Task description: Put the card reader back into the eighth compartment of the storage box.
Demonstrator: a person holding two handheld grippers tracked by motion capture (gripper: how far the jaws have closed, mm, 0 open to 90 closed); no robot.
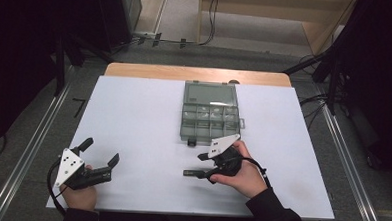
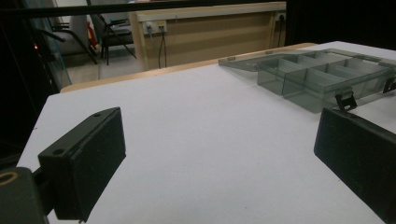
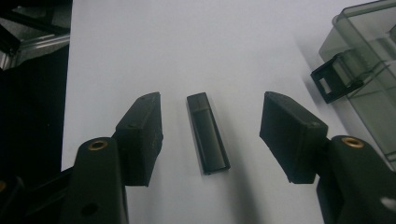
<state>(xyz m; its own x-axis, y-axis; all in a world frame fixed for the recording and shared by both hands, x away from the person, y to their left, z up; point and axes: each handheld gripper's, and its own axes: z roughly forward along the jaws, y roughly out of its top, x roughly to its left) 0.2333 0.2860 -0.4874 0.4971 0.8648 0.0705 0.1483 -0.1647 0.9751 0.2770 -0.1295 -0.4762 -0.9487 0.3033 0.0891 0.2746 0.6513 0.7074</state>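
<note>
We hold the right gripper (image 3: 212,135) low over the white tabletop (image 1: 133,118), and its jaws stand apart on both sides of a small dark stick (image 3: 208,133), which looks like a USB stick. The pads do not touch it; a strip of bare tabletop shows on each side. In the high view the stick (image 1: 190,174) lies at 9 o'clock from the right hand (image 1: 241,175), not far from the near edge. The open clear organizer box (image 1: 210,118) sits at 12 o'clock from this hand, with its latch just beside the gripper. The left gripper (image 1: 102,154) rests at the near left corner, jaws wide open with nothing between them. A wide free area lies between both grippers.
</note>
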